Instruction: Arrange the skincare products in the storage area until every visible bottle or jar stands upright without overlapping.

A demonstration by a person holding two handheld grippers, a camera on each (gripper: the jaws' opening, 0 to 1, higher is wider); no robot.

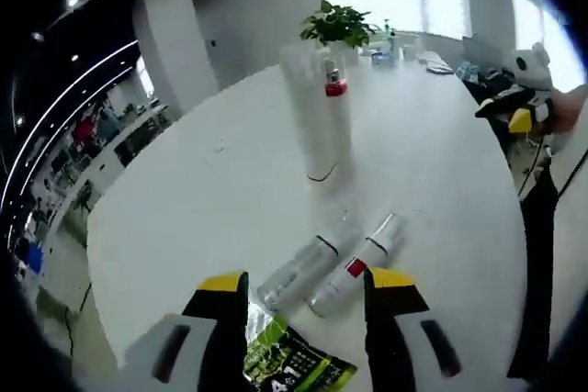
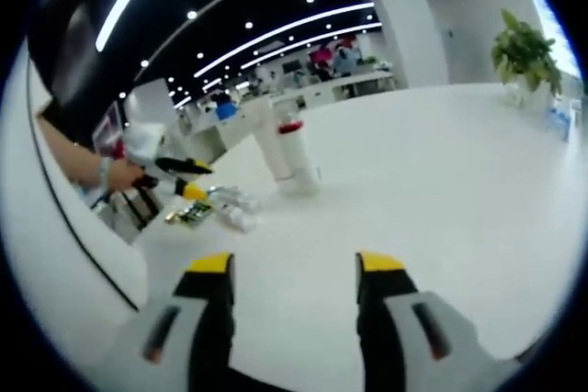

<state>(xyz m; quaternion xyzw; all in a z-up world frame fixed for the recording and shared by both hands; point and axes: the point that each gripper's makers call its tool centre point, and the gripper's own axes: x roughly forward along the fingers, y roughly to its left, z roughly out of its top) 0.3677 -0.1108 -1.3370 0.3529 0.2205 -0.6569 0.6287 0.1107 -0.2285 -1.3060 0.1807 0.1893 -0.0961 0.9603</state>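
Progress: I judge the job roughly half done. Two containers already stand; two bottles lie flat and need raising.
Standing pair: the tall frosted clear cylindrical bottle (image 1: pixel 310 117) stands upright on the round white table (image 1: pixel 184 218), towards its middle, with a shorter red-capped white bottle (image 1: pixel 336 121) touching or just beside it. In the right gripper view I see the same tall bottle (image 2: pixel 266 140) and red-capped one (image 2: pixel 292 146) side by side, both upright.
Lying pair: a clear slim bottle with a dark band (image 1: pixel 299 271) and a white slim bottle with a red band and silvery cap (image 1: pixel 354 265) lie on their sides, near-parallel and just beside each other, near my edge of the table. I cannot tell whether they touch.
Other item: a green and black printed sachet (image 1: pixel 294 364) lies flat below them, between my jaws in the left gripper view.
Left gripper (image 1: pixel 309 286): yellow-tipped jaws spread, empty, hovering just short of the fallen pair, which sit in line with the gap.
Right gripper (image 2: pixel 292 265): jaws parted, nothing held, over bare table, well apart from the bottles.
What is left: stand each fallen bottle upright with space around it. Slim and smooth, they look likely to roll or tip.
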